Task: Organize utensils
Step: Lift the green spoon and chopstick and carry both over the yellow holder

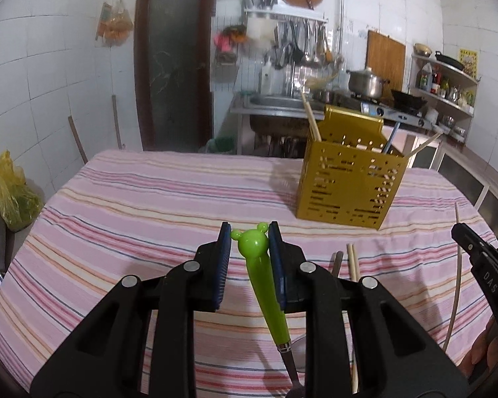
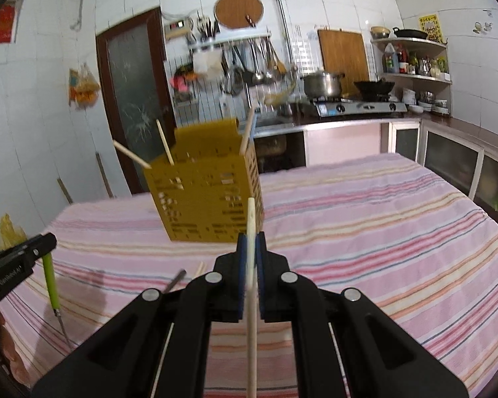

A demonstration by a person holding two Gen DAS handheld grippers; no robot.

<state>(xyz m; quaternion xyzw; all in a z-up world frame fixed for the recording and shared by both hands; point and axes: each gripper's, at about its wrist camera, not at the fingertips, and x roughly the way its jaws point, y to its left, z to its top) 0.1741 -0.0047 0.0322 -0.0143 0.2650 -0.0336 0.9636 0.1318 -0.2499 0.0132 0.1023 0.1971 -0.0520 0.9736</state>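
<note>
Right gripper (image 2: 250, 242) fingers pinching pale wooden chopstick (image 2: 251, 265) at mid-length, long axis running along fingers, tip pointing toward gold perforated metal caddy (image 2: 206, 199) just ahead, slightly left of fingers.

Left gripper (image 1: 249, 235) fingers narrowing around glossy green plastic spoon handle (image 1: 265, 282) with bear-shaped head; grip looks light, bowl end hanging below. Caddy (image 1: 348, 189) lying ahead-right of the left fingers, farther off.

Caddy already holding chopsticks, standing on striped cloth counter (image 2: 381, 215). Right likely nearer for drop-in.
</note>
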